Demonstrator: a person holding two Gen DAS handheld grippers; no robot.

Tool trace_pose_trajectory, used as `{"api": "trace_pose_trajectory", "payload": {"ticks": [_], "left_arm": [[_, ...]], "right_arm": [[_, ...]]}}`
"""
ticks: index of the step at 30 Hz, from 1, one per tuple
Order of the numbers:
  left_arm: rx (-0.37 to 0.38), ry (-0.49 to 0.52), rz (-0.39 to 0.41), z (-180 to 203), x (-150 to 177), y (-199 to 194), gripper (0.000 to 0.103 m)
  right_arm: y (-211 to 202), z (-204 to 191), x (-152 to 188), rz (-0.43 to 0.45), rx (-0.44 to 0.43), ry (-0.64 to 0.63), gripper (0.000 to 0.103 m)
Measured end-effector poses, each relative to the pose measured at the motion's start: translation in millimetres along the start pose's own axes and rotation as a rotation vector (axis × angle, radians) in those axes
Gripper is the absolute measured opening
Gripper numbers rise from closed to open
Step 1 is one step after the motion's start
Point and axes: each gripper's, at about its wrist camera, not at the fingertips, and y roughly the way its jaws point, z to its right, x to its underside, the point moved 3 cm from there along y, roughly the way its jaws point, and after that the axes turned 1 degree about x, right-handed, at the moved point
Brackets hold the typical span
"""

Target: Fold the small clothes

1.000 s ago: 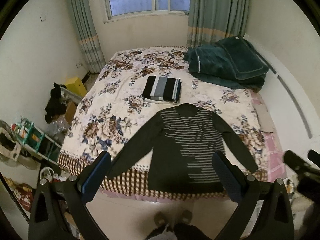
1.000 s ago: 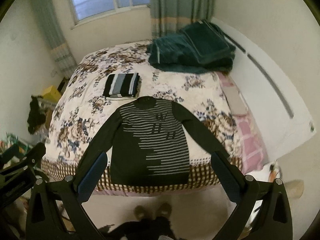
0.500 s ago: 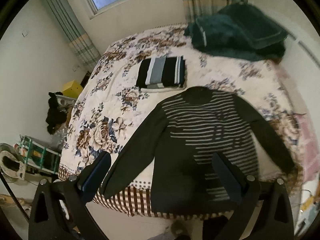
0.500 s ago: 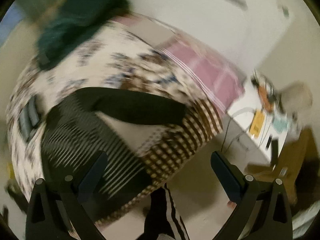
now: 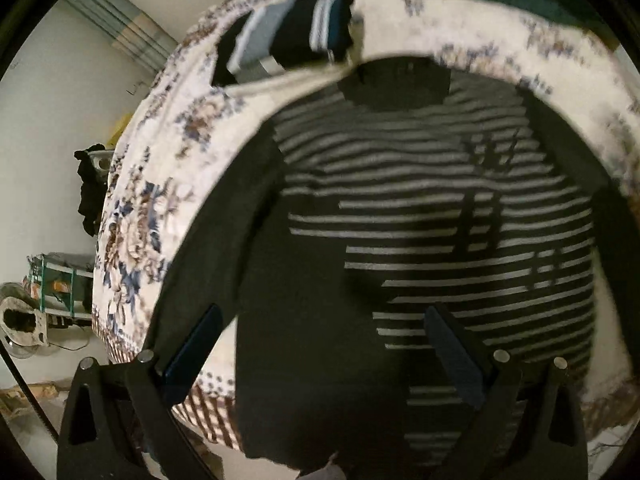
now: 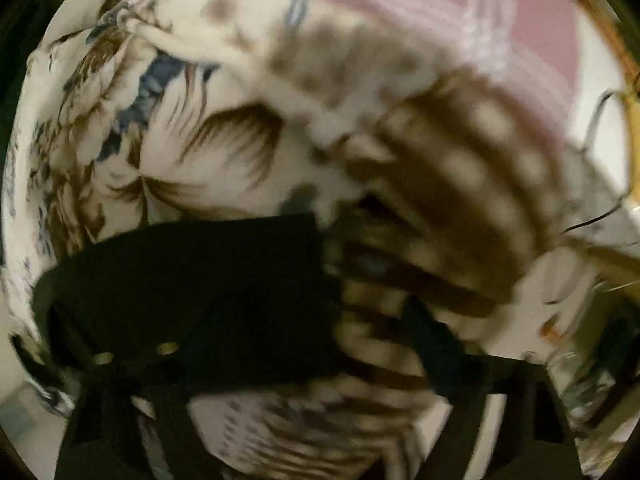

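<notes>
Across the foot of the floral-print quilted bed [image 5: 160,168], a dark long-sleeved sweater with thin grey stripes [image 5: 400,208] lies spread flat, neckline away from the camera, hem at the checked edge. Beyond its collar sits a folded black, grey and white striped garment [image 5: 288,36]. Over the sweater's lower body, the left gripper [image 5: 324,344] has its jaws wide apart, holding nothing. Over the sleeve's cuff end [image 6: 192,288], the right gripper [image 6: 292,344] has its jaws closing; whether they are pinching the cloth is lost in blur.
</notes>
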Motion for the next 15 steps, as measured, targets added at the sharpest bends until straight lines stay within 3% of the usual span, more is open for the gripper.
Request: {"api": "trace_pose_trajectory", "payload": {"ticks": [1, 2, 4, 9, 15], "left_arm": [[-0.003, 0.007, -0.011, 6.4, -0.7, 11.6, 0.103], [-0.003, 0.016, -0.024, 11.4, 0.1, 24.0, 0.103], [0.008, 0.03, -0.034, 18.7, -0.9, 35.8, 0.103], [0.038, 0.065, -0.031, 39.6, -7.0, 45.5, 0.103], [0.1, 0.083, 0.007, 67.1, -22.7, 35.7, 0.103]], "right_arm": [[2.0, -2.5, 0.9, 0.023, -0.003, -0.003, 0.059], [0.4, -6.3, 3.5, 0.057, 0.002, -0.018, 0.031], [-10.1, -14.9, 11.2, 0.136, 0.033, -0.079, 0.003], [-75.1, -31.2, 17.8, 0.296, -0.009, -0.164, 0.003], [-153.1, -54.3, -30.6, 0.471, -0.041, -0.227, 0.003]]}}
